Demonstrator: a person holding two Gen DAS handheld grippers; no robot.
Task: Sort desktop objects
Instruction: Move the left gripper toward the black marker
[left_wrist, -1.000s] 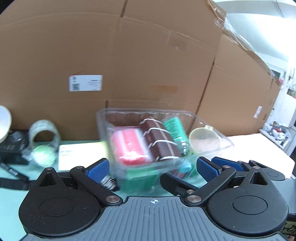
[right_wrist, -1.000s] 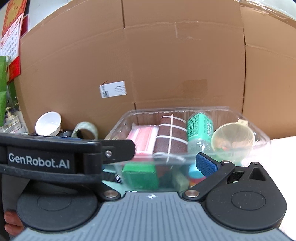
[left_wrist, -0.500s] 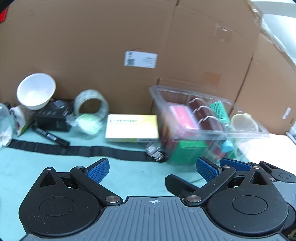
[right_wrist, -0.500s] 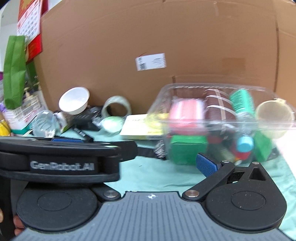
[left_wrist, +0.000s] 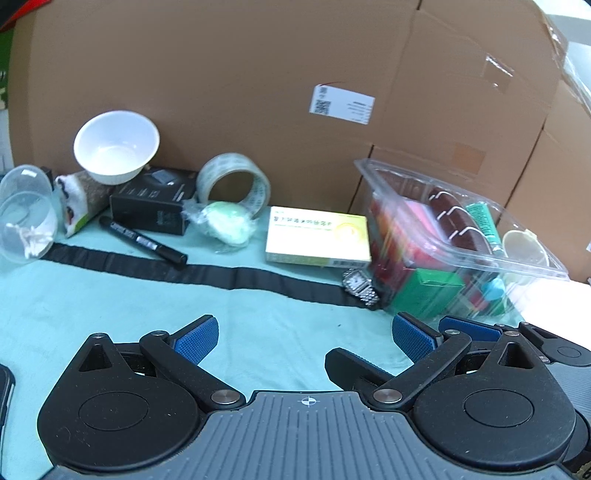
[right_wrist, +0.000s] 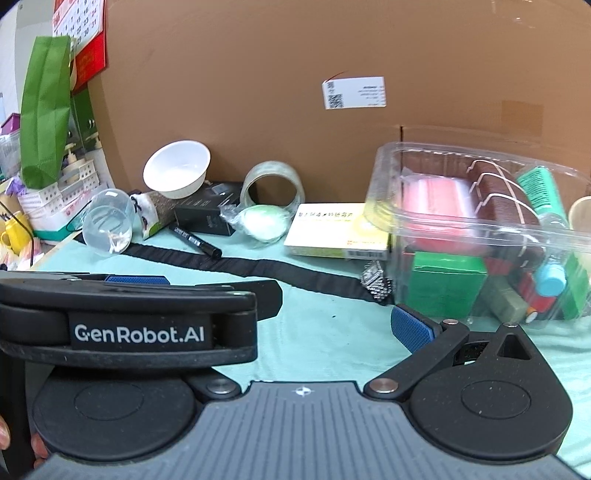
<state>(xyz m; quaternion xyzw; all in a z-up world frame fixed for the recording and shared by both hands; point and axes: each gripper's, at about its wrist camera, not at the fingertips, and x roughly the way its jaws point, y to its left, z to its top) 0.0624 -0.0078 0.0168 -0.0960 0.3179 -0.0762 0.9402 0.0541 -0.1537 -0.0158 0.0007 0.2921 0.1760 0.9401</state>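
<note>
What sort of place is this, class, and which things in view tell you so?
Probably a storeroom or workshop corner used as a work table: big cardboard boxes with a shipping label form the backdrop, and a tape roll and marker lie on a green cloth.

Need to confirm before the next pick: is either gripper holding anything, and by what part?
Nothing is held. The left gripper and right gripper are both open and empty.

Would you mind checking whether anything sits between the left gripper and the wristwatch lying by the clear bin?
Nothing visible does. The left gripper is open and empty, and only bare green cloth lies between its fingers and the wristwatch, which rests against the clear bin on the black strap.
</note>
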